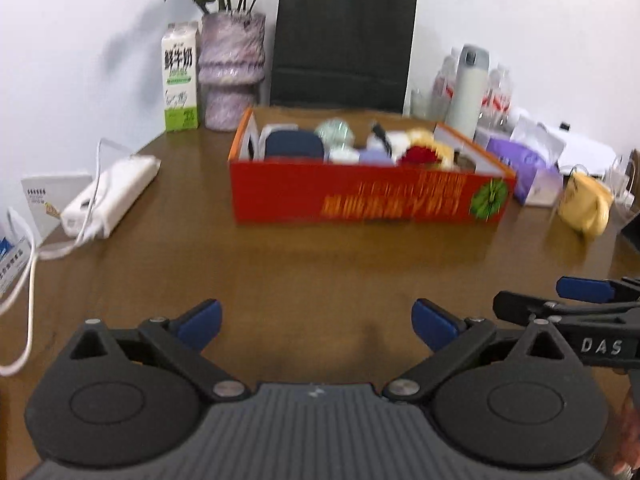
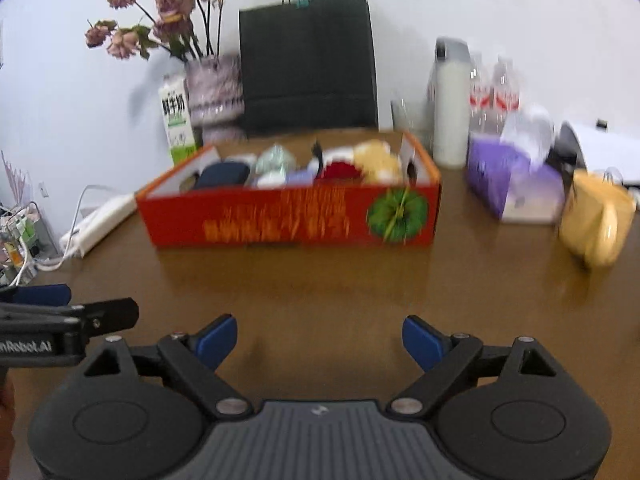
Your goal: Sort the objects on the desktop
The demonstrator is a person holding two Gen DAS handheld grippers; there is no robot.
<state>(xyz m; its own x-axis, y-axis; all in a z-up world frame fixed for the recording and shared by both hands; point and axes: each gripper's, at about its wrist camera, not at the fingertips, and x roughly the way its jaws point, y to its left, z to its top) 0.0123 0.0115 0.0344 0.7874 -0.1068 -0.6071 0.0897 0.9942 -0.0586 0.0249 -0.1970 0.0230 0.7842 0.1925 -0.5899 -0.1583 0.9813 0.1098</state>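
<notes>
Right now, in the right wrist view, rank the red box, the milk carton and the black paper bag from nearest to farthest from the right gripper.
From the right gripper, open over bare tabletop:
1. Red box, straight ahead in mid-table.
2. Milk carton, behind the box's left end, beside the vase.
3. Black paper bag, at the back against the wall.

A brown wooden table [image 1: 320, 272] carried a red open box [image 1: 360, 196] near its middle. Behind stood a milk carton [image 1: 181, 80], a purple vase [image 1: 232, 72] and a black paper bag [image 1: 342, 44]. A white power strip [image 1: 112, 196] lay left; a purple tissue box [image 2: 512, 184] and yellow mug [image 2: 596, 224] sat right.
</notes>
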